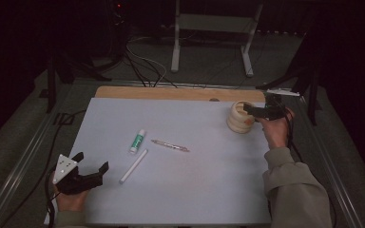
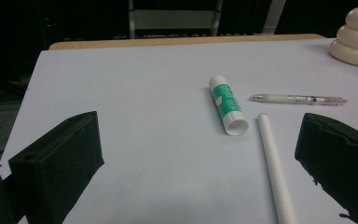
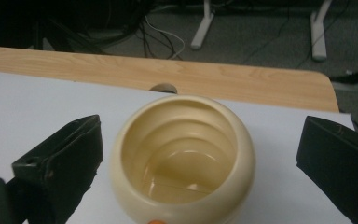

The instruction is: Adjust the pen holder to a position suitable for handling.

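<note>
The right gripper point(image 3: 200, 154) hung spread wide with the cream ribbed cup point(image 3: 182, 161) standing between its fingers, untouched by either, while the left gripper point(image 2: 198, 163) also gaped, the white stick point(image 2: 275, 170) and glue stick point(image 2: 227, 104) lying just ahead of its fingers.

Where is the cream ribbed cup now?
In the high view the cream ribbed cup stands at the table's far right, between the open jaws of the right gripper.
</note>
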Available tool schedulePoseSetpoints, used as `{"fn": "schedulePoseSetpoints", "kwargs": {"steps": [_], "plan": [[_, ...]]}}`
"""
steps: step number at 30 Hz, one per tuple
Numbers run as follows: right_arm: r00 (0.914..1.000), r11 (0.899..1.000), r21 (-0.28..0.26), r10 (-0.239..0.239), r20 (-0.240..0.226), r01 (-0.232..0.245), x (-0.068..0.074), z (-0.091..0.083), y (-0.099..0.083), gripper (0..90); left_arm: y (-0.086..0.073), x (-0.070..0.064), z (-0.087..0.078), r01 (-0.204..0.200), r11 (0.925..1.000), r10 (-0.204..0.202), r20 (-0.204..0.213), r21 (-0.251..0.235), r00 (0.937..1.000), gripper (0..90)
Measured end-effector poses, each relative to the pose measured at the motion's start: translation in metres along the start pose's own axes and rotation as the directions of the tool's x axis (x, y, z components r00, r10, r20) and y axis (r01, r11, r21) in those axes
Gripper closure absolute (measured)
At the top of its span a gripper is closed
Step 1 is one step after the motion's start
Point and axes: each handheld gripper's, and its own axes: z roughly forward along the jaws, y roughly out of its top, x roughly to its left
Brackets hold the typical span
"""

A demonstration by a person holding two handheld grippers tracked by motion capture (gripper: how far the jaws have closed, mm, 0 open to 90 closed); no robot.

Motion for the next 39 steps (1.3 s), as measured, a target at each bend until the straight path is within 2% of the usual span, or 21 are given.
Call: {"fn": "schedulePoseSetpoints", "kwargs": {"steps": [1,4,7,8,9,10,11,12,13,15,16,18,23,29,30,35,36,39], "plan": [[0.9999,1.000,0.020,0.016,0.002,-0.016,-0.003,0.005,0.000,4.8,0.000,0.000,0.000,0.001,1.0000,-0.001,0.000,0.000,1.0000,1.2],[0.9997,0.999,0.039,0.022,0.013,-0.022,-0.006,0.009,0.000,10.0,0.000,0.000,0.000,0.002,1.0000,-0.002,0.001,0.000,1.0000,1.2],[0.9979,0.997,0.055,0.062,0.017,-0.063,-0.011,0.016,-0.004,26.1,0.000,0.000,0.000,0.005,1.0000,-0.005,0.002,-0.003,1.0000,1.2],[0.9959,0.993,0.088,0.082,0.039,-0.085,-0.014,0.024,-0.007,36.9,0.000,0.000,0.000,0.007,1.0000,-0.007,0.003,-0.002,1.0000,1.2],[0.9959,0.993,0.088,0.082,0.039,-0.085,-0.014,0.024,-0.007,36.9,0.000,0.001,0.000,0.006,1.0000,-0.006,0.004,0.001,1.0000,1.2],[0.9930,0.989,0.108,0.091,0.075,-0.099,-0.014,0.028,-0.009,42.1,0.000,0.001,0.000,0.005,1.0000,-0.005,0.004,0.001,1.0000,1.2],[0.9930,0.989,0.108,0.091,0.075,-0.099,-0.014,0.028,-0.009,42.1,0.000,0.001,0.000,0.005,1.0000,-0.005,0.004,0.001,1.0000,1.2],[0.9905,0.985,0.124,0.108,0.085,-0.118,-0.015,0.031,-0.011,46.7,0.000,0.000,-0.001,0.006,1.0000,-0.006,0.004,-0.001,1.0000,1.2],[0.9872,0.977,0.151,0.139,0.077,-0.150,-0.017,0.036,-0.016,61.0,0.000,0.000,-0.001,0.005,1.0000,-0.005,0.004,-0.001,1.0000,1.2],[0.9826,0.977,0.134,0.151,0.108,-0.165,-0.017,0.033,-0.016,75.7,0.000,0.001,-0.001,0.005,1.0000,-0.005,0.005,-0.003,1.0000,1.2],[0.9826,0.977,0.134,0.151,0.108,-0.165,-0.017,0.033,-0.016,75.7,0.000,0.001,-0.001,0.007,1.0000,-0.007,0.004,-0.002,1.0000,1.2],[0.9839,0.982,0.143,0.100,0.148,-0.121,-0.013,0.032,-0.016,76.8,0.000,0.001,-0.001,0.010,0.9999,-0.010,0.004,-0.003,0.9999,1.2],[0.9851,0.984,0.137,0.093,0.145,-0.113,-0.012,0.029,-0.017,77.0,0.000,0.001,-0.002,0.008,0.9999,-0.008,0.002,-0.006,1.0000,1.2],[0.9903,0.988,0.125,0.076,0.116,-0.091,-0.008,0.021,-0.015,77.0,0.000,0.000,-0.001,0.007,1.0000,-0.007,0.003,0.000,1.0000,1.3],[0.9924,0.989,0.121,0.071,0.101,-0.083,-0.004,0.019,-0.014,77.0,0.000,0.000,-0.001,0.006,1.0000,-0.006,0.003,0.000,1.0000,1.3],[0.9948,0.990,0.119,0.059,0.083,-0.069,0.002,0.017,-0.012,76.9,0.000,0.000,-0.001,0.005,1.0000,-0.005,0.003,0.001,1.0000,1.3],[0.9970,0.991,0.120,0.051,0.058,-0.058,0.011,0.016,-0.011,76.8,0.000,0.000,-0.001,0.005,1.0000,-0.005,0.004,0.002,1.0000,1.3],[0.9983,0.991,0.124,0.034,0.047,-0.039,0.018,0.016,-0.010,76.7,0.000,0.000,-0.001,0.004,1.0000,-0.004,0.004,0.003,1.0000,1.3]]}}
